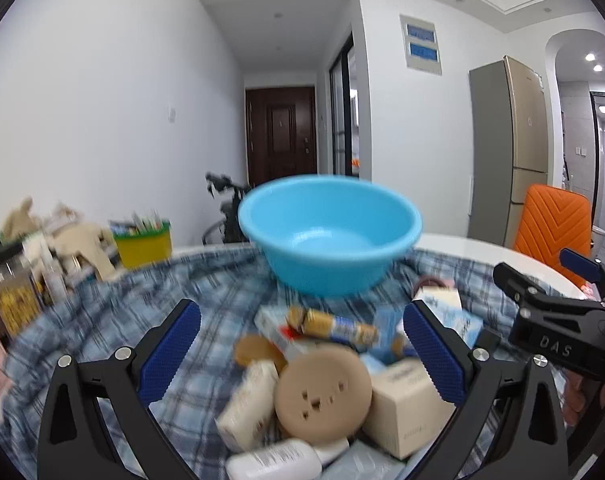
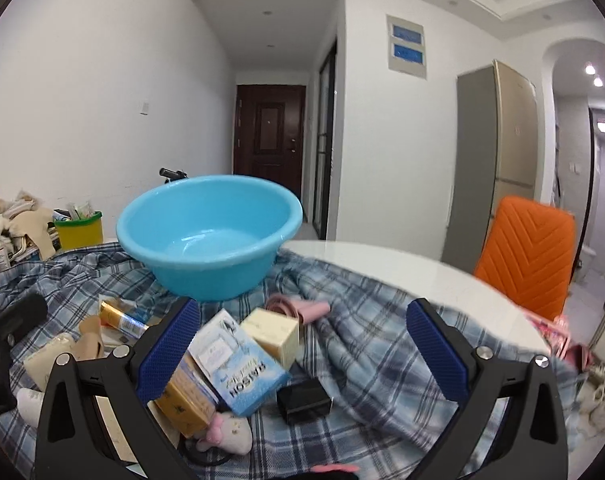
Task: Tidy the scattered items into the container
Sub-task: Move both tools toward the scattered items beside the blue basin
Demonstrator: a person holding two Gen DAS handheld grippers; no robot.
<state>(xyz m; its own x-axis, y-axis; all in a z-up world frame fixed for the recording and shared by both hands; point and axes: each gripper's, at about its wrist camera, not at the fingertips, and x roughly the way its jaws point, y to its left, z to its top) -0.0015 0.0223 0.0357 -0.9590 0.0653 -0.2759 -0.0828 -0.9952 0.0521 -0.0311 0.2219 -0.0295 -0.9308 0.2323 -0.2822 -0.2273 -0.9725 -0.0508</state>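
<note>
Both tongs gape wide, empty: left tongs [image 1: 302, 354] over the scattered boxes [image 1: 410, 404] and round tan disc [image 1: 322, 394], right tongs [image 2: 302, 354] near blue carton [image 2: 242, 372]. Blue basin [image 1: 330, 232] sits behind on plaid cloth [image 2: 382, 340], counter [image 2: 402, 264].

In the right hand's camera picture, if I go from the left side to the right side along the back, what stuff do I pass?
Yellow tub → blue basin → brown door → tall fridge → orange chair.
</note>
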